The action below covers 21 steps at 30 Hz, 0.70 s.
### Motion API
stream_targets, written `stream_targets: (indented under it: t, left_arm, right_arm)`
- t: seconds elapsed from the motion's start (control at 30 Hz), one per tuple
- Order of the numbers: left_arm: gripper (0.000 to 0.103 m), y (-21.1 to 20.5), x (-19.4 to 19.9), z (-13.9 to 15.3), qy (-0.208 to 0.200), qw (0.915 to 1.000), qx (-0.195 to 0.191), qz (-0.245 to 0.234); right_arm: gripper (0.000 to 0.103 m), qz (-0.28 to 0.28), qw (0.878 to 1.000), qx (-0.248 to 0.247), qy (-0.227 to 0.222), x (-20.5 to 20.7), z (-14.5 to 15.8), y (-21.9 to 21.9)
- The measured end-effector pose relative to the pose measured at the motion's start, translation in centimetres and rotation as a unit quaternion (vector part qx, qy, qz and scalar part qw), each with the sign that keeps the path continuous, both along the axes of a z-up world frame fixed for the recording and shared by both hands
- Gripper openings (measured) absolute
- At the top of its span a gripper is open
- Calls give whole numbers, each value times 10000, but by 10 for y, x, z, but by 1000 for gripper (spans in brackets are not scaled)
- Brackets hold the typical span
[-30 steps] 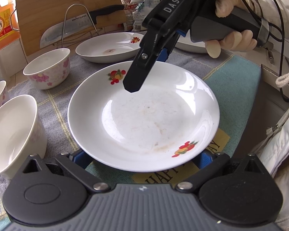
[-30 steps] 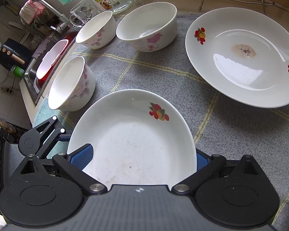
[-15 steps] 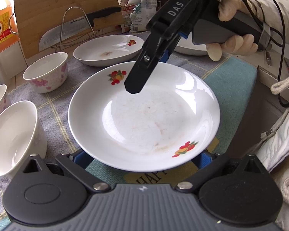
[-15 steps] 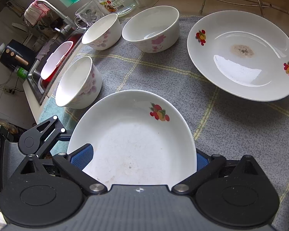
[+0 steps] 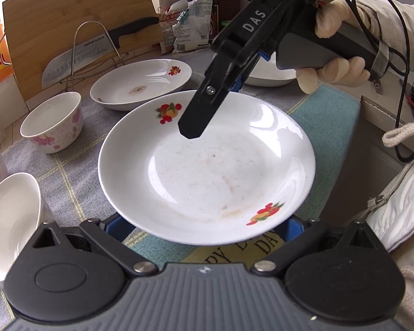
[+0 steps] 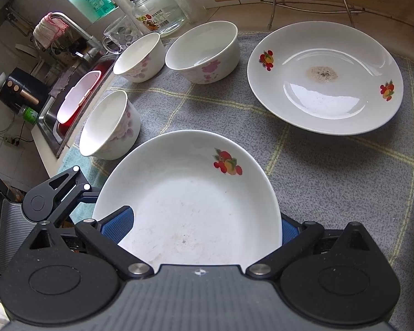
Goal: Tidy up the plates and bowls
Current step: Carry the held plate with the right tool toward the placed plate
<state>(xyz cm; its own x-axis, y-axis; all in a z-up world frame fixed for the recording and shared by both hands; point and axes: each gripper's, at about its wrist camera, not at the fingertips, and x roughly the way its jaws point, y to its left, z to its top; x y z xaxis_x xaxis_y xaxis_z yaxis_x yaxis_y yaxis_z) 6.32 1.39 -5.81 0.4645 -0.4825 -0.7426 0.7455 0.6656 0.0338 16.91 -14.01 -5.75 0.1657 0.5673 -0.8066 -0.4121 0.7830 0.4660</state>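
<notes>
One white plate with fruit prints [image 5: 207,171] [image 6: 187,201] hangs just above the cloth, held from two opposite sides. My left gripper [image 5: 204,226] is shut on its near rim, blue pads tucked under the edge. My right gripper [image 6: 204,226] is shut on the far rim; in the left wrist view one of its black fingers [image 5: 196,115] reaches over the plate. A second, stained plate [image 5: 140,82] [image 6: 325,80] lies on the cloth behind. Three flowered bowls [image 6: 110,127] [image 6: 204,52] [image 6: 139,58] stand to the side.
A third plate [image 5: 270,78] sits behind the gloved hand [image 5: 334,69]. A knife on a wire rack [image 5: 96,52] leans on a wooden board at the back. A sink [image 6: 74,102] and glass jar [image 6: 157,11] lie beyond the bowls. The counter edge [image 5: 372,115] drops off at right.
Both grippers have risen with the plate between them; bowls and the second plate slide down and away in both views, and more of the printed mat shows under the plate.
</notes>
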Motion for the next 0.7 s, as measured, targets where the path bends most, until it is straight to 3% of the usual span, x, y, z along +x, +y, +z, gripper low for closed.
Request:
stream_targets:
  t: [0.7]
  left_arm:
    - [102,-49,15,13,-46,9994,-3,-336]
  right_arm:
    - [103,-448,9988,66,-195,-7,13,-60]
